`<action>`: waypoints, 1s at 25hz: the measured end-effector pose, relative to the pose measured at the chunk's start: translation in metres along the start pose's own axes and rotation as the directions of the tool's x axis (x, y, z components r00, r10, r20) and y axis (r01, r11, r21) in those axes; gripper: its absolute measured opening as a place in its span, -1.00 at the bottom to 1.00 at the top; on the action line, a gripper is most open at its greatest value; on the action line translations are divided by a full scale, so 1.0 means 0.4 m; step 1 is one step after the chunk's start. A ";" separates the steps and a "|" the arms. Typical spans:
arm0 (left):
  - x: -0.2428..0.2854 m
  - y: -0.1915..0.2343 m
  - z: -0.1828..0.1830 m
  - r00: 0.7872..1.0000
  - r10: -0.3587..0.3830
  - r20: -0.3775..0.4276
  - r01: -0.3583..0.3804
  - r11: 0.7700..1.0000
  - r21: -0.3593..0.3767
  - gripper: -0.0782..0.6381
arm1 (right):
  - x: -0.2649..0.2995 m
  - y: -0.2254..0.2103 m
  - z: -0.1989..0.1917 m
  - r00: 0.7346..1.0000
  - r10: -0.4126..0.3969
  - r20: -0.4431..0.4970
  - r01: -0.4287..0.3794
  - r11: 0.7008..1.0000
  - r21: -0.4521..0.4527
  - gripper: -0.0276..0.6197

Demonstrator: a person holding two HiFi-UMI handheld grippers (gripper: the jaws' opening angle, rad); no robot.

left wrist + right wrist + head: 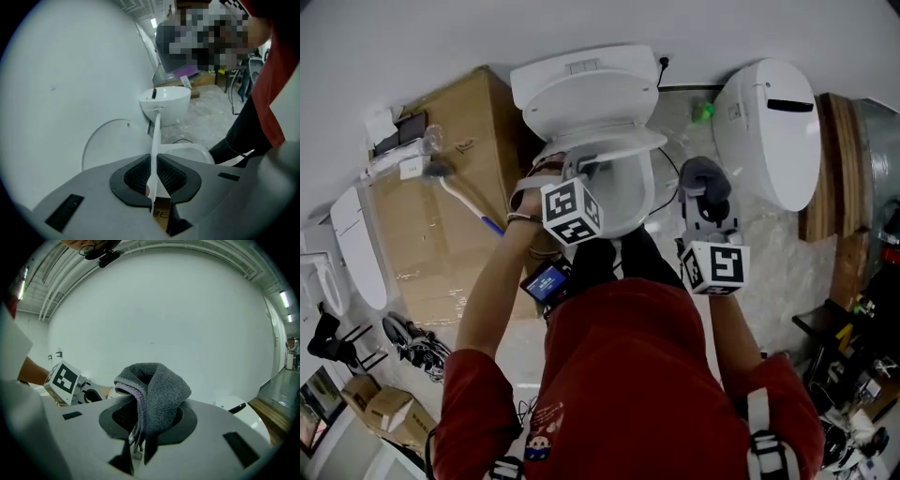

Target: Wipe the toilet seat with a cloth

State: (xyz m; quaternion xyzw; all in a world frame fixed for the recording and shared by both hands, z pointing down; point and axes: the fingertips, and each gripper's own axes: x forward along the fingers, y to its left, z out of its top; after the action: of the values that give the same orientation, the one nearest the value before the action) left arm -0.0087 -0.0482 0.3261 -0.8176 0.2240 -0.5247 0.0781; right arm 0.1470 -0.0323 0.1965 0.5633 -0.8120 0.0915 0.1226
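Left gripper (pixel 154 177) pinches one toilet seat (pixel 156 136) edge; right gripper (pixel 147 420) clamps one grey cloth (pixel 161 385).

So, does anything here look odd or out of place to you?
Yes. A toilet brush lies on a cardboard box instead of in a holder, a loose toilet lid sits left of that box, and a second toilet stands right of the toilet in the middle. Nothing looks spilled or broken.
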 end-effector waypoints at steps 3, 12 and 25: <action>0.001 -0.092 -0.018 0.989 -0.145 0.027 0.146 0.988 -0.043 -0.61 | -0.034 0.028 -0.059 0.998 -0.042 -0.041 0.043 0.999 0.024 -0.65; 0.045 -0.387 -0.084 0.897 -0.443 -0.002 0.440 0.892 -0.099 -0.45 | -0.138 0.085 -0.238 0.987 -0.051 -0.151 0.059 0.997 0.054 -0.65; 0.192 -0.679 -0.164 0.830 -0.545 -0.119 0.529 0.836 -0.144 -0.33 | -0.219 0.020 -0.493 0.968 0.018 -0.251 0.005 0.996 0.091 -0.65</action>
State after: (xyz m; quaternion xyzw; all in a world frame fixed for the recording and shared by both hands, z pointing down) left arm 0.0369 0.1656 0.5164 -0.8070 0.0177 -0.5750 -0.1333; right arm 0.1880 0.1052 0.3577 0.5494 -0.7867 0.1997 0.1986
